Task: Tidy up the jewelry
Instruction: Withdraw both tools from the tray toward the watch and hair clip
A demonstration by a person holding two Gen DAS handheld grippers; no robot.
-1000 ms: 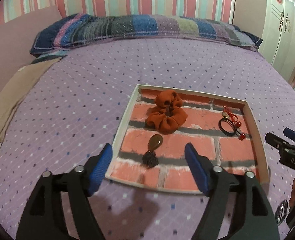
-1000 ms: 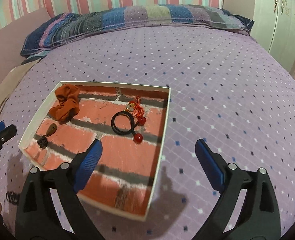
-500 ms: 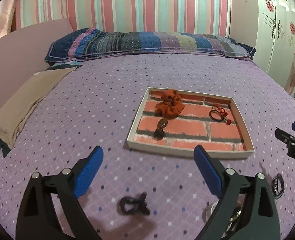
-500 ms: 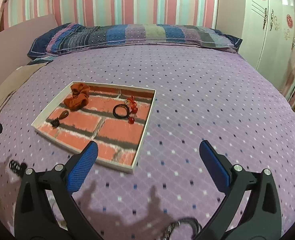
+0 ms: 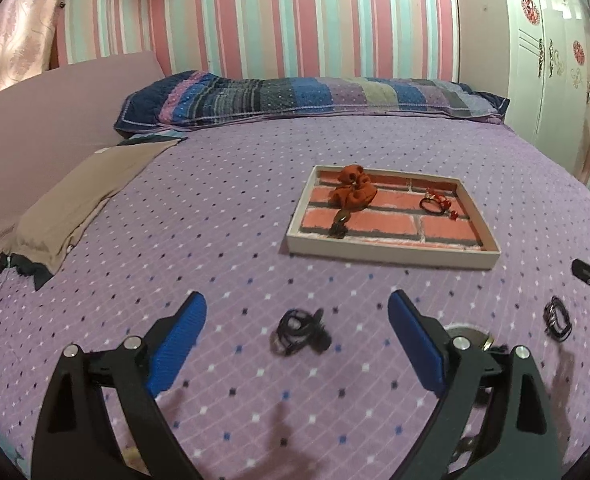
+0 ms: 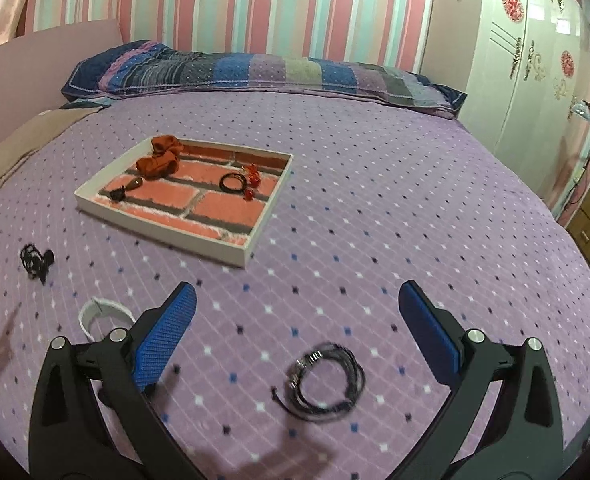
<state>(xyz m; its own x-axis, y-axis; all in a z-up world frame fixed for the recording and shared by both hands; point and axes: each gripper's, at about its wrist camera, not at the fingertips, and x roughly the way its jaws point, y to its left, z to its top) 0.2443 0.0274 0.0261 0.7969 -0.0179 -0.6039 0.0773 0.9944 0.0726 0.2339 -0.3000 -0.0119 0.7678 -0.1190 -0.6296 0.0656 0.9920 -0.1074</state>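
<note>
While both claws gape wide and hold nothing, left gripper (image 5: 297, 334) hovers over a black tangle (image 5: 300, 331); tray (image 5: 391, 254) lies beyond. Only the right view shows the white ring (image 6: 102, 312) whole, and a coiled bracelet (image 6: 327, 376) between right gripper (image 6: 297, 328) fingers.

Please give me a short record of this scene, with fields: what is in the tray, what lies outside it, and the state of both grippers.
tray: orange scrunchie, brown pendant, black hair tie with red beads
on bedspread: black cord bracelet, black tangled piece, white bangle
left gripper: open, empty
right gripper: open, empty
</note>
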